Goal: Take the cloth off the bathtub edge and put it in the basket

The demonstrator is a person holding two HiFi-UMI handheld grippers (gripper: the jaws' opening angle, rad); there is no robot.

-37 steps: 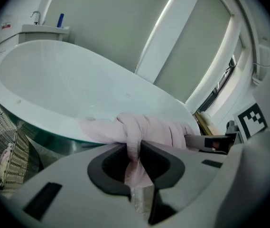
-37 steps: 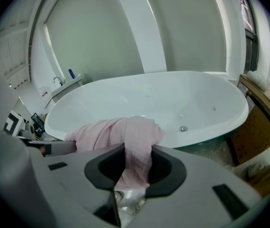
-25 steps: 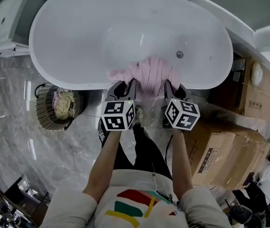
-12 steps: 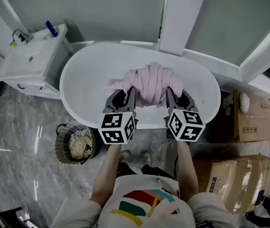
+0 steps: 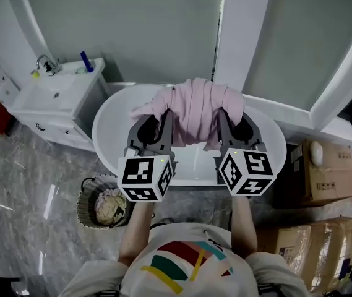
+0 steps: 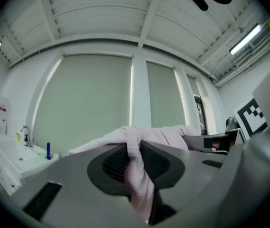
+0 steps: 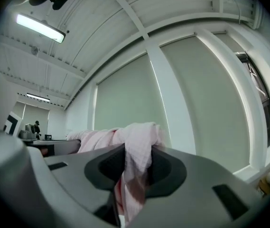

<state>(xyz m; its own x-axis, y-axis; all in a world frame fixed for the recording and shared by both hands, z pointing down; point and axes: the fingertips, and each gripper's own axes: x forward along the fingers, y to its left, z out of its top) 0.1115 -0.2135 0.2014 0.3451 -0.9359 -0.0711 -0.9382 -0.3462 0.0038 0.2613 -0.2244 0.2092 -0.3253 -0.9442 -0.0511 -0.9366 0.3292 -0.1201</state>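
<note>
A pink cloth (image 5: 194,110) hangs bunched in the air above the white bathtub (image 5: 259,156), held up between both grippers. My left gripper (image 5: 156,125) is shut on its left part, and in the left gripper view the cloth (image 6: 137,167) is pinched between the dark pads. My right gripper (image 5: 231,124) is shut on the right part, where the cloth (image 7: 135,167) is squeezed between its jaws. A round wicker basket (image 5: 88,204) stands on the floor left of the tub, with a pale bundle (image 5: 109,204) inside it.
A white washbasin cabinet (image 5: 52,107) stands at the far left with a tap and a blue bottle. Cardboard boxes (image 5: 321,172) are stacked to the right of the tub. A white pillar (image 5: 240,39) rises behind the tub. The floor is grey marble.
Both grippers have lifted the pink cloth off the tub's near edge and raised it. The head view has tilted up, so the tub and basket look smaller and farther.
</note>
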